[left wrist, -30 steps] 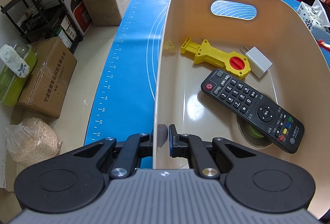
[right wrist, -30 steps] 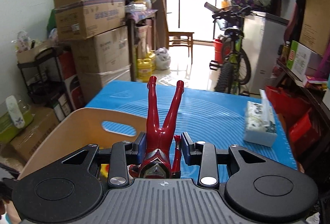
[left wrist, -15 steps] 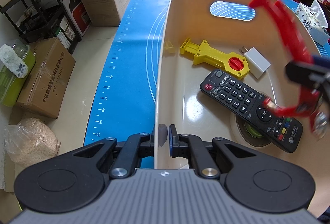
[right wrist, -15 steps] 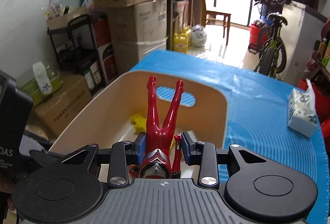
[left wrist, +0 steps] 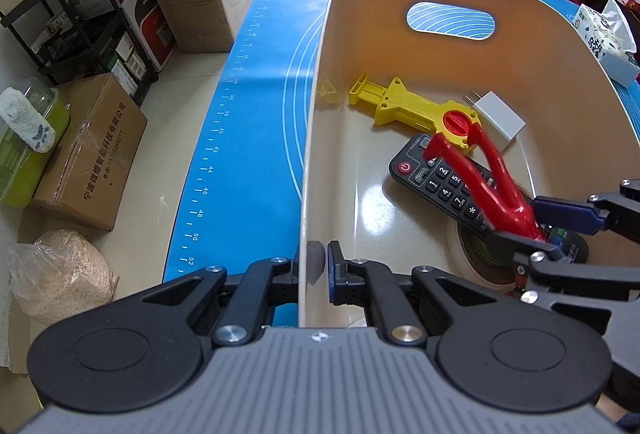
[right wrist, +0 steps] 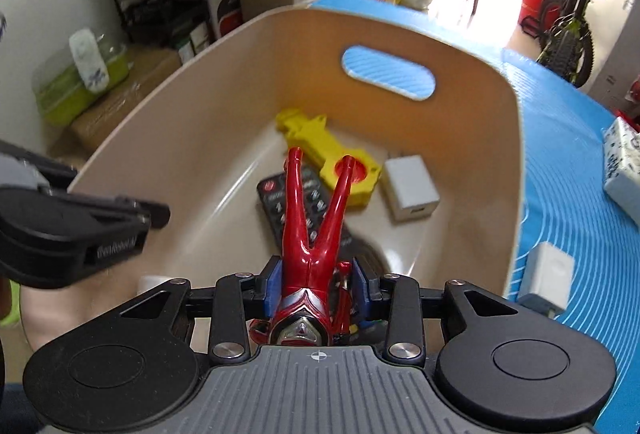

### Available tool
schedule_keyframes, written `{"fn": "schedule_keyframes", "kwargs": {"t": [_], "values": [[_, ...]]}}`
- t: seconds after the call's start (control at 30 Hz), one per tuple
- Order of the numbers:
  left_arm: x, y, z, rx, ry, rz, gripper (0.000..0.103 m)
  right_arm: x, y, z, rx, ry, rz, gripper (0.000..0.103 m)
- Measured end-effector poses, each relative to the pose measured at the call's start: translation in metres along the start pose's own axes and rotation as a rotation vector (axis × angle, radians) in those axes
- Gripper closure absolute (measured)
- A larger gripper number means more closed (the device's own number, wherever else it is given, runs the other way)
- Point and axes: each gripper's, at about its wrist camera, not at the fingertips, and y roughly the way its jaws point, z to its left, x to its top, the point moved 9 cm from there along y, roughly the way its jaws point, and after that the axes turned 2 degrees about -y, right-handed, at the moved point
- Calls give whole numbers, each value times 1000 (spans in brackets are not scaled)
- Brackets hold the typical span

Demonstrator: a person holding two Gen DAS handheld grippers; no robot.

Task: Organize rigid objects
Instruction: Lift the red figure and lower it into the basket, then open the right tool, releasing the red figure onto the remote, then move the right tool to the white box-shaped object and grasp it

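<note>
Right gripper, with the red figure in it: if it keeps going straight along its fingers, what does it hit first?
Most likely the black remote. The right gripper points down into the beige bin, and the red figure leads with its feet over the remote's keys, the yellow tool just beyond. Depth is uncertain.

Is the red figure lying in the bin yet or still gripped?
Still gripped: the right gripper clamps the red figure, legs pointing down over the remote.
</note>
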Motion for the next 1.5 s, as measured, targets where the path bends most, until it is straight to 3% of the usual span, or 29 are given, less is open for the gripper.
{"fn": "schedule_keyframes", "kwargs": {"t": [0.2,0.33,0.37,0.53,0.93,1.27,1.37,1.5], "values": [[0,0,1,3,1,0,93,0,-4,-2,35,14,-6,49],[0,0,1,4,1,-1,94,4,-13,3,75,-6,-46,29],[1,0,2,1,-3,0,93,5,-16,4,76,-12,-59,28],[2,-2,4,-11,-18,-6,93,11,-34,2,-15,-75,-121,13],[2,0,1,5,-4,-1,93,30,-78,-49,-86,19,-245,7],[2,0,1,6,-3,-2,93,24,-94,-136,-221,190,-370,2],[1,1,1,6,-4,-1,93,13,-86,-163,-267,230,-365,3],[1,0,1,10,-4,0,93,-5,-66,-192,-267,287,-319,3]]}}
